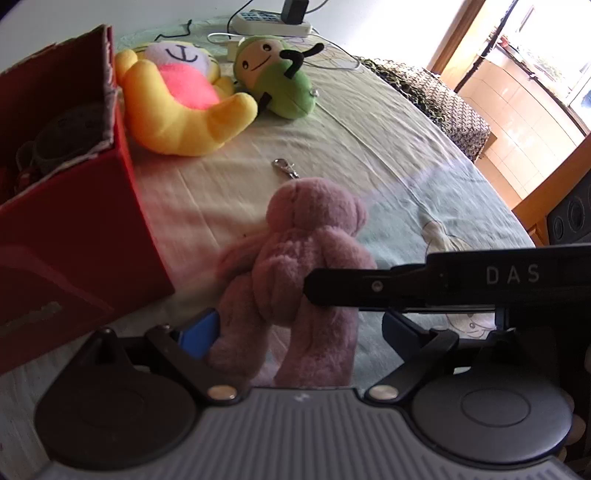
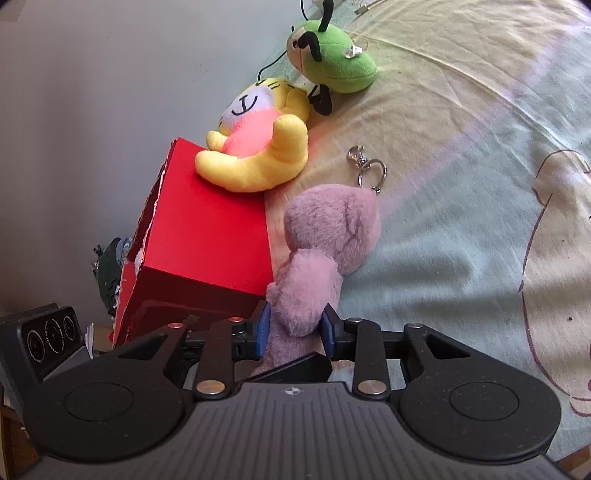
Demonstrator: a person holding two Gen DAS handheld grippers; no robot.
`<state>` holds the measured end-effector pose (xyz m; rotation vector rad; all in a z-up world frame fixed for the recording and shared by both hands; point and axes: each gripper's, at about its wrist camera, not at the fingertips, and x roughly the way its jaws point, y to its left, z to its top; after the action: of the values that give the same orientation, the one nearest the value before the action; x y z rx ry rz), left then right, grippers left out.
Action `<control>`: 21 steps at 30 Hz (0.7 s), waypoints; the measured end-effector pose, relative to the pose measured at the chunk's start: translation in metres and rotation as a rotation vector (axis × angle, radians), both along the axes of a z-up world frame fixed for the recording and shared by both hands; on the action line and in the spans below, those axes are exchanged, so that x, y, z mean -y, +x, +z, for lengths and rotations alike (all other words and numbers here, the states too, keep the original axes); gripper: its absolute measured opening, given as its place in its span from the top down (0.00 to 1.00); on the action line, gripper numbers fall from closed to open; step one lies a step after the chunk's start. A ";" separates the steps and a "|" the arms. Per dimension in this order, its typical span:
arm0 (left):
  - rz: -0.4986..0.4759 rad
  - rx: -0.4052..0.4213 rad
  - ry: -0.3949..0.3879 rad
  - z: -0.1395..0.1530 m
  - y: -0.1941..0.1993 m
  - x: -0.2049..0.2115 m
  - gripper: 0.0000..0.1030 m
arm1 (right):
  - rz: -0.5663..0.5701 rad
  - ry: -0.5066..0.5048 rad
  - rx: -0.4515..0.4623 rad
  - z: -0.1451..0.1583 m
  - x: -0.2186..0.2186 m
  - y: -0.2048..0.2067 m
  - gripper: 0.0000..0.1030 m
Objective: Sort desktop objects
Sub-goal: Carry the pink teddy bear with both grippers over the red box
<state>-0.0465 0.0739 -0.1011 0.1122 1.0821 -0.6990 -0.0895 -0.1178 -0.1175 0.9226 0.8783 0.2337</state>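
A pink plush toy (image 1: 306,251) with a metal key clasp (image 1: 284,168) lies on the pale cloth beside an open red box (image 1: 74,221). In the right wrist view my right gripper (image 2: 295,328) is shut on the pink plush toy's (image 2: 325,236) body, both blue pads pressed into the fur. My left gripper (image 1: 299,330) stands open around the toy's lower end; its left pad touches the fur, its right pad stays apart. The right gripper's black finger (image 1: 369,288) crosses in from the right. A yellow plush (image 1: 177,110) and a green plush (image 1: 280,81) lie farther back.
The red box (image 2: 207,229) holds dark items (image 1: 62,133). A white power strip (image 1: 273,20) with cables sits at the far edge. A patterned cloth (image 1: 436,96) lies at the right rim. A black device with round dials (image 2: 48,336) stands at the left of the box.
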 end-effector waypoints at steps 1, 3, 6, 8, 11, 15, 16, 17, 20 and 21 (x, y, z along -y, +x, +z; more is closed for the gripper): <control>-0.021 0.003 -0.005 -0.001 0.001 0.001 0.08 | -0.017 -0.009 0.009 0.000 -0.002 0.001 0.64; -0.053 0.009 -0.009 -0.005 0.004 0.004 0.08 | -0.055 -0.038 0.022 0.001 -0.005 0.003 0.63; -0.064 -0.022 -0.024 -0.012 0.017 0.004 0.07 | -0.086 -0.072 0.034 0.001 -0.007 0.009 0.62; -0.054 -0.057 -0.044 -0.017 0.026 0.001 0.05 | -0.094 -0.064 0.036 -0.001 -0.006 0.013 0.62; -0.042 -0.086 -0.078 -0.022 0.030 0.000 0.06 | -0.083 -0.058 0.025 -0.004 -0.006 0.016 0.62; -0.045 -0.079 -0.082 -0.018 0.025 0.001 0.08 | -0.051 -0.070 0.024 0.001 -0.005 0.015 0.65; -0.051 -0.075 -0.083 -0.016 0.024 0.001 0.08 | -0.042 -0.075 0.030 0.004 -0.005 0.013 0.65; -0.059 -0.068 -0.083 -0.013 0.022 0.002 0.10 | -0.032 -0.080 0.039 0.008 -0.004 0.011 0.66; -0.110 -0.024 -0.079 -0.001 0.012 0.003 0.13 | 0.007 -0.118 0.076 0.022 -0.005 0.004 0.66; -0.127 -0.001 -0.074 0.003 0.007 0.003 0.14 | 0.021 -0.133 0.089 0.028 -0.006 0.001 0.66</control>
<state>-0.0392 0.0705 -0.0977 0.1179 1.0557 -0.8523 -0.0886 -0.1119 -0.0897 0.7745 0.8116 0.2300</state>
